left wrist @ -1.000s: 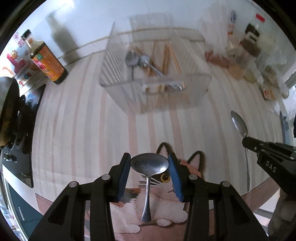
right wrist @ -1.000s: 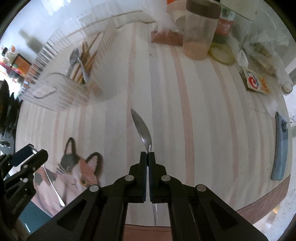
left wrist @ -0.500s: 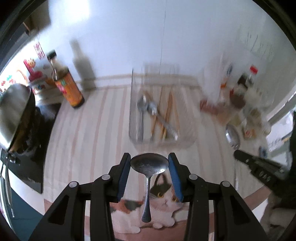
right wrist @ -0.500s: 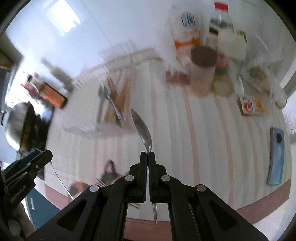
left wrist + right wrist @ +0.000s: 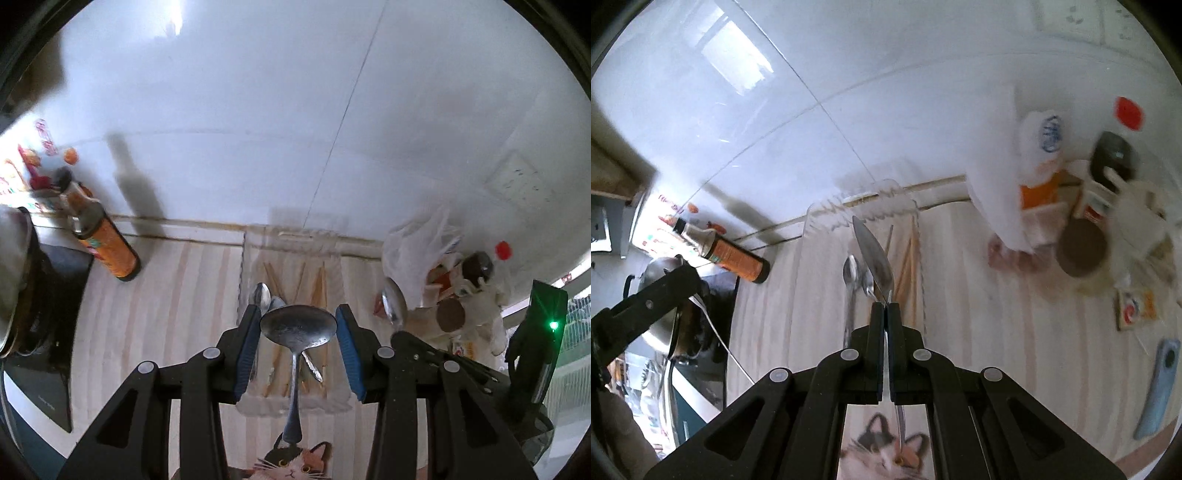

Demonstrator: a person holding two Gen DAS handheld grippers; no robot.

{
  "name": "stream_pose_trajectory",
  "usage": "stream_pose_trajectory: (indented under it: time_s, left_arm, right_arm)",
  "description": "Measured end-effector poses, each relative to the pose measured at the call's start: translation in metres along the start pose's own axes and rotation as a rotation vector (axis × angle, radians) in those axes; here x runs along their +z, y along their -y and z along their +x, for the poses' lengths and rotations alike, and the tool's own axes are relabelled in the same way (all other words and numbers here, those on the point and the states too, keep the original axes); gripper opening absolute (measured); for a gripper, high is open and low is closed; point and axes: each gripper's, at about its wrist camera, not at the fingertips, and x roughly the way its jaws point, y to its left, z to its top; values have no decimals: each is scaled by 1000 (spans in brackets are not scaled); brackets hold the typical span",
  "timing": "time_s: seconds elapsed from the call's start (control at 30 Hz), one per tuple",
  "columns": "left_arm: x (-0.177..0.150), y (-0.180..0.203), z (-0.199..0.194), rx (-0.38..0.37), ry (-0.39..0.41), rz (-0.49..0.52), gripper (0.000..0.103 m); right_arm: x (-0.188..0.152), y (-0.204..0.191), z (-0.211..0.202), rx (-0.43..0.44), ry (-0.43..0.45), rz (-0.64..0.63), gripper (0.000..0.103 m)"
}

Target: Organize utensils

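My left gripper [image 5: 298,325] is shut on the bowl of a metal spoon [image 5: 298,326], whose handle hangs down toward the cat mat. It hovers above the clear plastic utensil tray [image 5: 255,398], which holds spoons [image 5: 263,295] and wooden chopsticks [image 5: 317,284]. My right gripper [image 5: 885,308] is shut on the neck of a second metal spoon [image 5: 875,258], bowl pointing up and forward over the same tray [image 5: 812,218]. The right gripper and its spoon [image 5: 393,306] also show at the right of the left wrist view.
A sauce bottle [image 5: 107,247] stands at the back left beside a stove and pot [image 5: 14,280]. Jars, bottles and plastic bags [image 5: 1082,206] crowd the back right. A phone [image 5: 1158,387] lies at the right edge. A cat-print mat [image 5: 291,465] lies in front of the tray.
Both grippers have lifted with their spoons and moved forward from over the cat mat to above the utensil tray. The views now tilt up toward the wall.
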Motion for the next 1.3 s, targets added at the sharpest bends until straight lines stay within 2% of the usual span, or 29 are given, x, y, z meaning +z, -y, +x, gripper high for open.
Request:
stream_pose_trajectory:
  time_s: [0.17, 0.27, 0.37, 0.4, 0.43, 0.47, 0.57, 0.67, 0.73, 0.83, 1.03, 1.1, 1.3]
  left_arm:
    - [18, -18, 49, 8, -91, -54, 39]
    - [19, -24, 69, 43, -131, -54, 40]
    - [14, -30, 75, 107, -125, -51, 51]
    - [13, -31, 76, 136, -122, -47, 62]
    - [10, -33, 76, 162, -114, -40, 67]
    - [6, -34, 74, 182, -98, -36, 68]
    - [-7, -36, 71, 236, -67, -21, 76]
    - [-20, -39, 67, 274, -38, -19, 90]
    - [-31, -39, 65, 300, -17, -12, 103]
    - [-49, -37, 64, 346, 1, -2, 103]
    - [-76, -30, 61, 361, 1, -8, 103]
    - [-83, -29, 60, 363, 1, -19, 103]
    - [-101, -23, 39, 366, 34, -17, 103]
  right_arm:
    - [23, -1, 48, -12, -68, 12, 1]
    - [30, -2, 74, -18, -111, 13, 2]
    - [31, 0, 97, -36, -165, 17, 3]
    - [30, 2, 100, -46, -166, 16, 6]
    - [30, 2, 101, -56, -162, 12, 10]
    - [29, 3, 101, -62, -159, 9, 12]
    - [24, 5, 94, -103, -135, -11, 28]
    - [19, 8, 81, -153, -105, -40, 40]
    - [13, 9, 73, -192, -81, -62, 58]
    - [4, 12, 62, -240, -48, -92, 70]
    - [-23, 11, 49, -312, -23, -168, 96]
    - [-32, 10, 47, -330, -20, -191, 101]
    - [-48, 6, 26, -359, 8, -236, 102]
